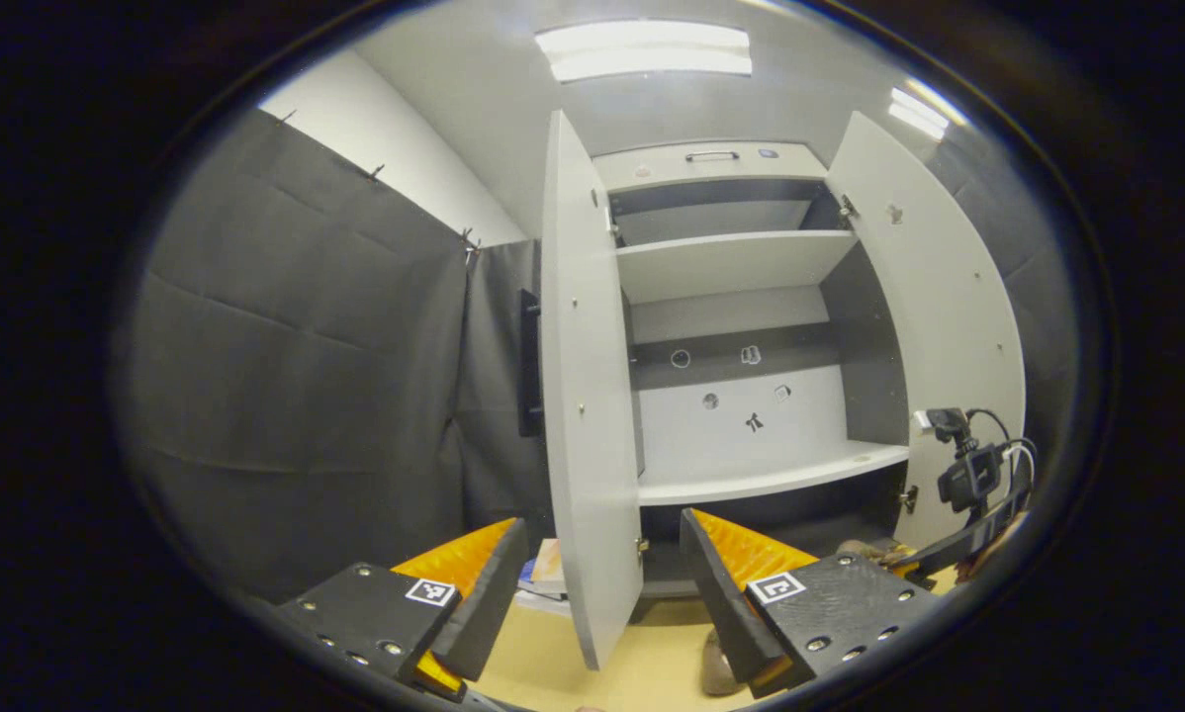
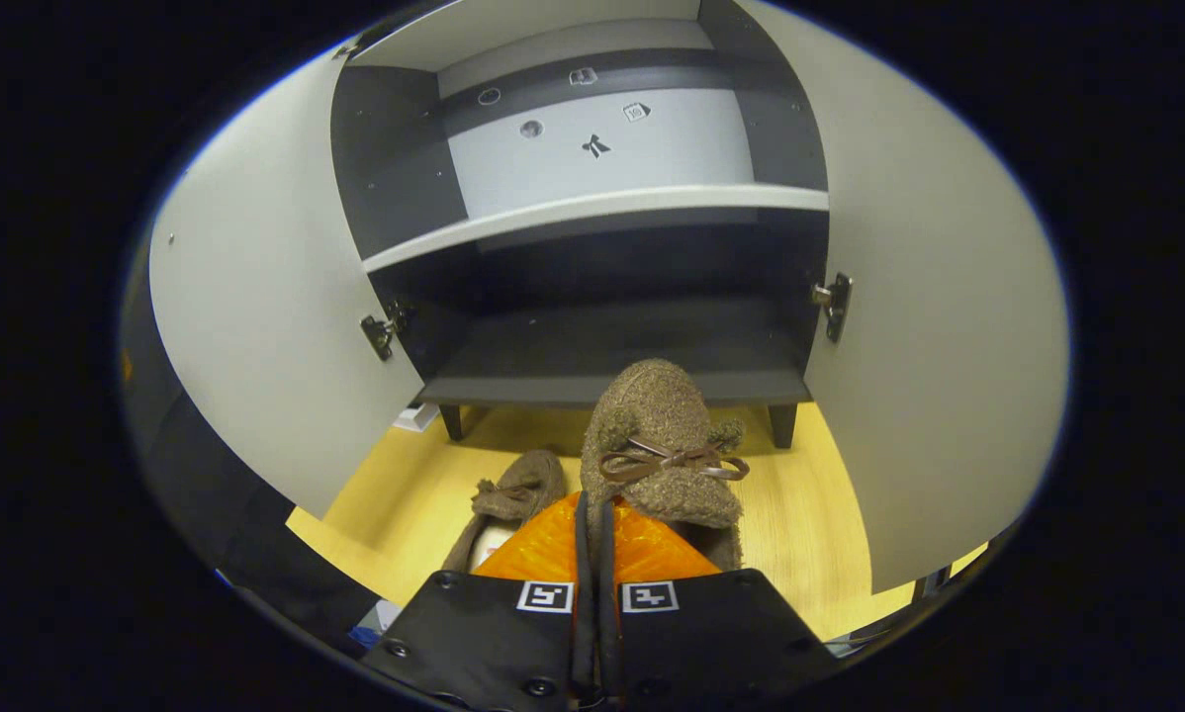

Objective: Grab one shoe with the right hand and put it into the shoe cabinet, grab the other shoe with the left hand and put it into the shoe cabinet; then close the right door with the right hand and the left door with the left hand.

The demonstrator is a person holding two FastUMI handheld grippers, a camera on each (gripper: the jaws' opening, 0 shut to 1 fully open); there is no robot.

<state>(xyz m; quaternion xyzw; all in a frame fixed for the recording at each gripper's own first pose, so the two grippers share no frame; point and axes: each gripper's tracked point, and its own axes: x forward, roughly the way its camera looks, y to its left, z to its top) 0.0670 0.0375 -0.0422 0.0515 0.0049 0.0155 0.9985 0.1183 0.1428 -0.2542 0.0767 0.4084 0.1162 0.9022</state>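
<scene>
Right gripper view: right gripper, fingers pressed together on heel edge of fuzzy brown slipper, lace bow on top, toe pointing toward shoe cabinet; slipper raised above yellow floor, just before dark bottom compartment; second slipper lying on floor, left of held one; left door and right door both swung open. Left gripper view: left gripper, fingers spread wide, nothing between them; edge of open left door directly ahead; pale shelves inside cabinet; other gripper low at right edge, beside right door.
</scene>
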